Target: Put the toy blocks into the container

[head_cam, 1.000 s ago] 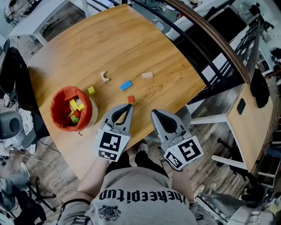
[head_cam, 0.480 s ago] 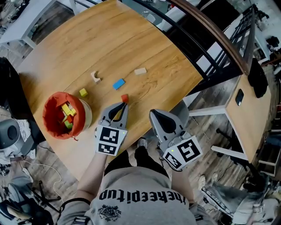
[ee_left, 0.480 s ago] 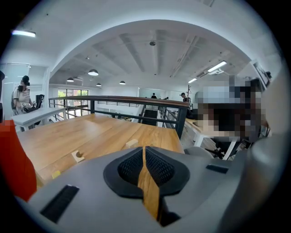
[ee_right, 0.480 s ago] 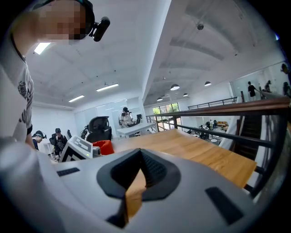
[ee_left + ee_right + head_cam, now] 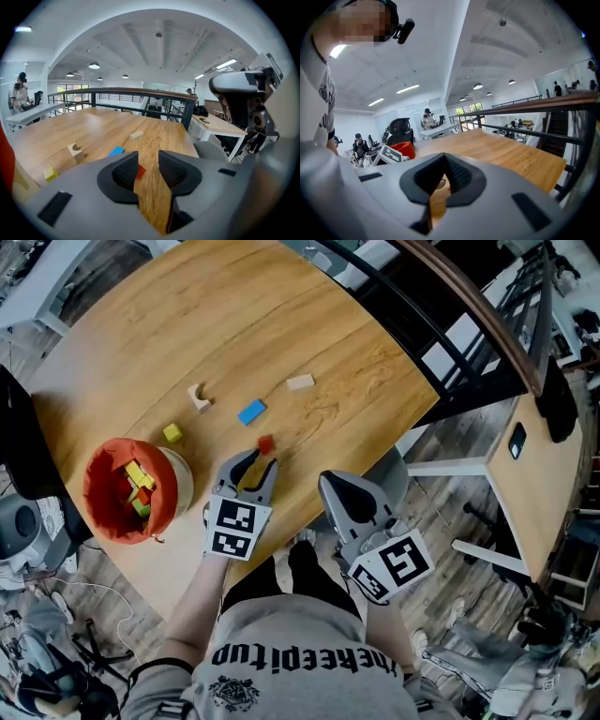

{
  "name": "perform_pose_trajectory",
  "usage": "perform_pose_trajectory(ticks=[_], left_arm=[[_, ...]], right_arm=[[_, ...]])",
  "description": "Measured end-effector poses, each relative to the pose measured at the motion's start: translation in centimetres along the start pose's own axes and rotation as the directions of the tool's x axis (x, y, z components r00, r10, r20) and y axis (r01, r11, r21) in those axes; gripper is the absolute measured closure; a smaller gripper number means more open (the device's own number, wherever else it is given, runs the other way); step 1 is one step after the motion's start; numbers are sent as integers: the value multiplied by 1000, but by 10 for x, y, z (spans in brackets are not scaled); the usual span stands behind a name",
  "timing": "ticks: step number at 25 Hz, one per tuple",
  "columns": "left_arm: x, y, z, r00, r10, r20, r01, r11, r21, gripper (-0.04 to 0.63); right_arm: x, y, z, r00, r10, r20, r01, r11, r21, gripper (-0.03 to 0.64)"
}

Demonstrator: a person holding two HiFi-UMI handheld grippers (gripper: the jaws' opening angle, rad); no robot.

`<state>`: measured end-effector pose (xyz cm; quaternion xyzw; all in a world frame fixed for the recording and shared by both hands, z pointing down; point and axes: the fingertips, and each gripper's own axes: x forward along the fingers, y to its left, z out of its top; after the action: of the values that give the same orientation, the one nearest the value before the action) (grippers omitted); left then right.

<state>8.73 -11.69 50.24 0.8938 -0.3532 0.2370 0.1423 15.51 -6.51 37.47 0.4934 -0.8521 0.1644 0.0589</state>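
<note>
A small red block (image 5: 266,443) (image 5: 140,172) lies on the wooden table (image 5: 234,315), just beyond the tips of my left gripper (image 5: 255,462) (image 5: 148,166). That gripper's jaws have just been opening; they stand open with nothing between them. Farther out lie a blue block (image 5: 251,412) (image 5: 116,151), a beige block (image 5: 301,382) (image 5: 136,135), an arch-shaped wooden block (image 5: 198,396) (image 5: 76,152) and a yellow cube (image 5: 172,433) (image 5: 50,174). The orange container (image 5: 94,507) (image 5: 404,149), left of my left gripper, holds several blocks. My right gripper (image 5: 339,486) (image 5: 444,161) is shut and empty at the table's near edge.
A dark railing (image 5: 441,343) borders the table's far right side. To the right stand a grey chair (image 5: 398,488) and another wooden desk (image 5: 548,493). Cables and gear lie on the floor at the left (image 5: 37,615).
My left gripper has come down and forward toward the red block, and its jaws went from shut to open. The right gripper has barely moved.
</note>
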Motion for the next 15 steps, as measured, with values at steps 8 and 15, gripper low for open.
perform_pose_trajectory(ticks=[8,15], left_arm=[[21,12,-23,998,5,-57,-7,1000,-29,445],[41,17,-37,996,7,-94,-10,999,-33,420]], right_arm=[[6,-6,-10,1000,-9,-27,9,1000,21,606],[6,-17,-15,998,-33,-51,34,999,31,606]])
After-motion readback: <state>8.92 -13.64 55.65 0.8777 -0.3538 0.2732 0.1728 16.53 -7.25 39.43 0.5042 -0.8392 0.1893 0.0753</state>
